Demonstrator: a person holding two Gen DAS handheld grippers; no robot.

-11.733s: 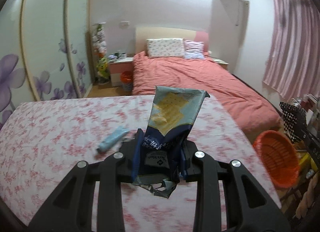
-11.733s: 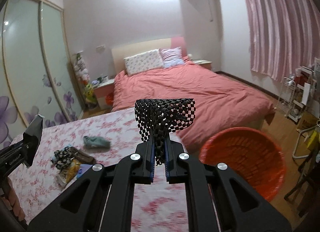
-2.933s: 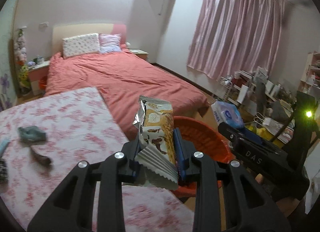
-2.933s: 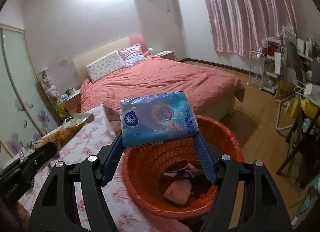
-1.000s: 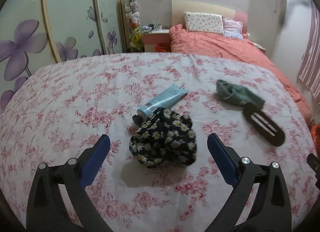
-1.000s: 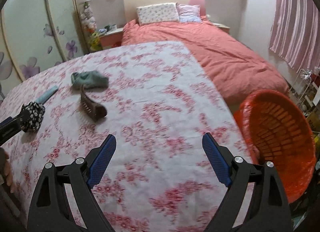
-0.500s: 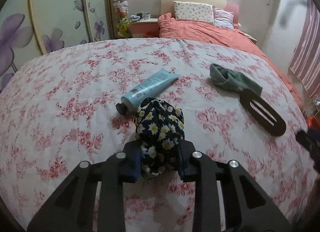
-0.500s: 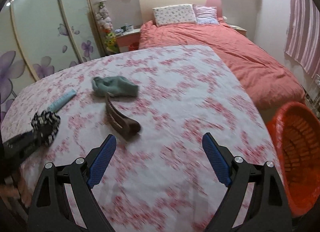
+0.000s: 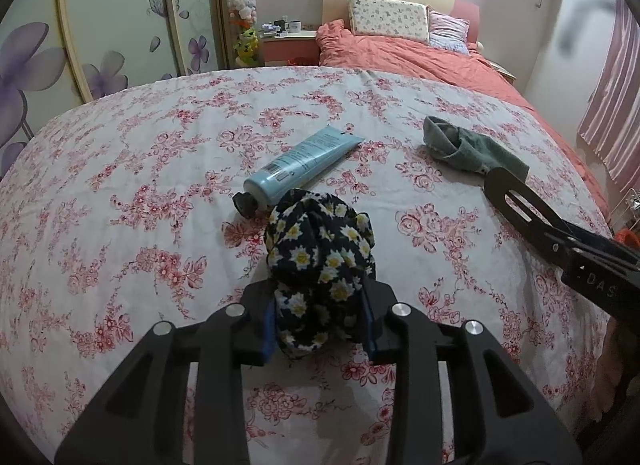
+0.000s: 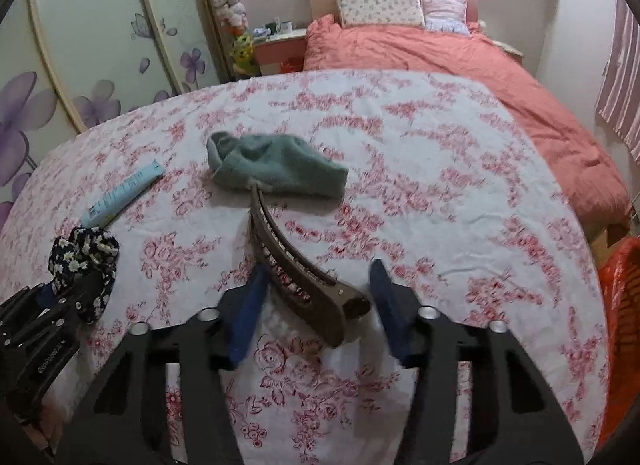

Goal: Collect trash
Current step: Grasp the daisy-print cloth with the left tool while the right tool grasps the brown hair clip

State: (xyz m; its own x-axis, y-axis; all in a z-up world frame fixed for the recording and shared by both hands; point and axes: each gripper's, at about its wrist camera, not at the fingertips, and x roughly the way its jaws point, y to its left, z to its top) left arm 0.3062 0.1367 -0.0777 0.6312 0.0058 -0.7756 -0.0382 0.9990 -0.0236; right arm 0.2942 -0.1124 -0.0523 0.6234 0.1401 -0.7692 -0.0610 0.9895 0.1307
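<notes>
Daisy-print scrunchie [image 9: 320, 261] sits pinched in my left tool [image 9: 320, 317] on the floral tabletop [image 9: 120, 185]. My right tool [image 10: 316, 297], jaws wide, straddles the brown hair clip [image 10: 296, 265]; I should centre it before squeezing, then carry both to the orange basket [image 10: 624, 305].

L gripper [image 9: 320, 317] jaws clamped, R gripper [image 10: 316, 301] jaws apart

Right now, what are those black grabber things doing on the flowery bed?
A person is tidying up with two grabbers. The left gripper is shut on a daisy-print cloth that sits beside a blue tube. The right gripper is open, with its fingers on either side of a brown hair clip. A green sock lies just past the clip, and the orange basket waits at the bed's edge.
</notes>
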